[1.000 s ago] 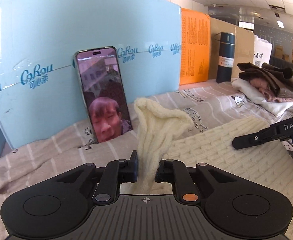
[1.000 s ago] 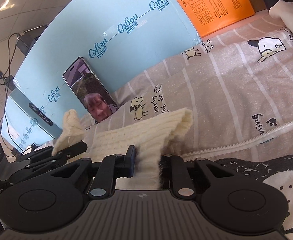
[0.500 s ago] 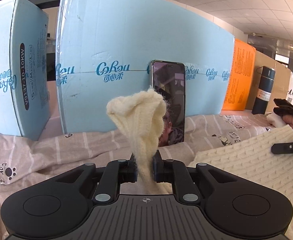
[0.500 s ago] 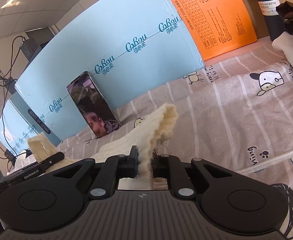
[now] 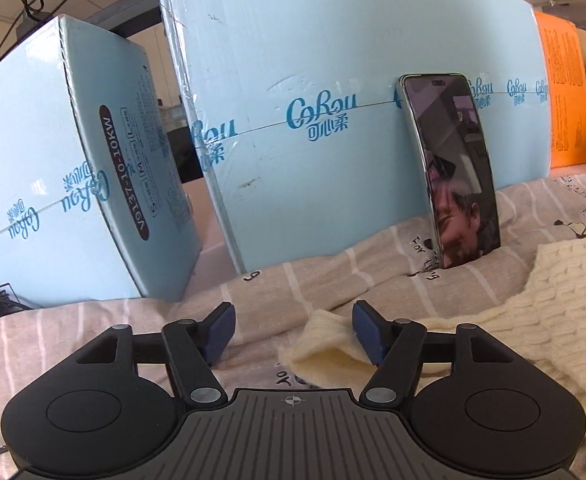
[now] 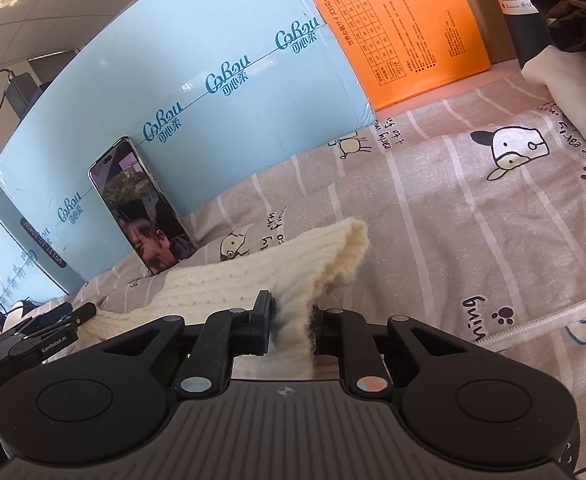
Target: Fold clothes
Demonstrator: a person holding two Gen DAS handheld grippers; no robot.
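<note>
A striped cartoon-print bedsheet [image 6: 473, 208] covers the bed, with pale blue boxes [image 5: 333, 60] standing along its far side and a phone [image 5: 453, 168] leaning against one. The cream knit sweater [image 5: 553, 312] lies spread on the sheet at the near right. The right gripper [image 6: 291, 320] has its jaws clamped on a raised fold of the sweater, while the left gripper [image 5: 293, 330] hovers with jaws apart, a sweater corner [image 5: 329, 344] lying loose between them.
</note>
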